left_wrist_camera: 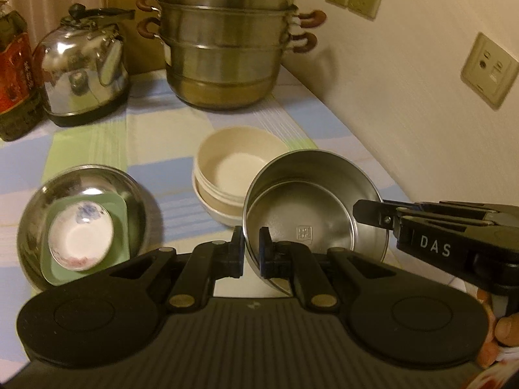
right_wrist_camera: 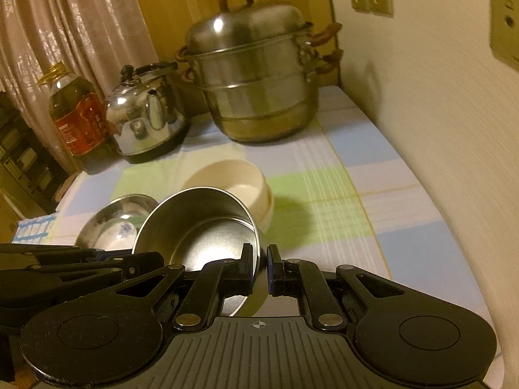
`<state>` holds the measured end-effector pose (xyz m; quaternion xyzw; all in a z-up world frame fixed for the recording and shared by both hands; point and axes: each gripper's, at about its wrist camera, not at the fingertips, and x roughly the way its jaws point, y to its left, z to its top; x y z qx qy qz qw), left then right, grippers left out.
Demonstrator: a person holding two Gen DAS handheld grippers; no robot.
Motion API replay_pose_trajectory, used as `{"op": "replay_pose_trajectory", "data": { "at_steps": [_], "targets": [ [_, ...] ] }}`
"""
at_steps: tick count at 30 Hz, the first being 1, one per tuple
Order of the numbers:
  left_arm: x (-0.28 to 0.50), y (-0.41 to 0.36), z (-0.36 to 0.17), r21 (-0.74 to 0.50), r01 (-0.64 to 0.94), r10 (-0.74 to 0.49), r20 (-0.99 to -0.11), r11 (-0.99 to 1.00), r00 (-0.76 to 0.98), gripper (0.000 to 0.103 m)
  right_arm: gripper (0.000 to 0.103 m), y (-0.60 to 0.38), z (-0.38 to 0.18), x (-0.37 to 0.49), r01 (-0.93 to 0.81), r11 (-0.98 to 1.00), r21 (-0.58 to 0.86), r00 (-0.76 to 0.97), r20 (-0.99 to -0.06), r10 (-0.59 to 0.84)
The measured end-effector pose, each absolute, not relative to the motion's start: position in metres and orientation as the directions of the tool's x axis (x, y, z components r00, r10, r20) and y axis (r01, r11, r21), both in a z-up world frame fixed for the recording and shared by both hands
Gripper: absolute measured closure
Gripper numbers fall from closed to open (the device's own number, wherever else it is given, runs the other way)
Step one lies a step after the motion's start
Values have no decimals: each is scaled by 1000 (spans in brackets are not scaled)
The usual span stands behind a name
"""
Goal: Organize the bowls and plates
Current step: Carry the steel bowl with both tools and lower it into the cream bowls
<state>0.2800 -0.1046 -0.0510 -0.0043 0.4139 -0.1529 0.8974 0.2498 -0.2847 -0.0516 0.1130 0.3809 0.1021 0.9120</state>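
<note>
We pinch the steel bowl (left_wrist_camera: 311, 207) by its rim with both the left gripper (left_wrist_camera: 251, 246) and the right gripper (right_wrist_camera: 259, 267), one finger inside, one outside. It hangs tilted just in front of the stacked cream bowls (left_wrist_camera: 233, 168), right of the wide steel basin (left_wrist_camera: 81, 223).

Steel bowl up on its side, rest of the dishes stacked

Steel bowl (left_wrist_camera: 311, 207) tilts beside two nested cream bowls (left_wrist_camera: 233, 168); small floral dish (left_wrist_camera: 81, 236) sits on green plate (left_wrist_camera: 121, 223) inside a wide steel basin (left_wrist_camera: 35, 207).
</note>
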Motion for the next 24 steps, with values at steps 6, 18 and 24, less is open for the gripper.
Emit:
{"op": "replay_pose_trajectory", "data": {
  "at_steps": [6,18,24],
  "targets": [
    [304,-96,-34,-126,258,-267,-718,958,643,96,95,-275,-36,277,-116,952,282,705,-652,279],
    [368,-90,-26,-148,225,-260,-724,963,639,96,95,-271,-26,344,-106,948,300,679,-675,289],
    [384,-93,-37,-150,216,-254,-745,965,617,96,95,-272,-33,364,-88,947,309,655,-698,289]
  ]
}}
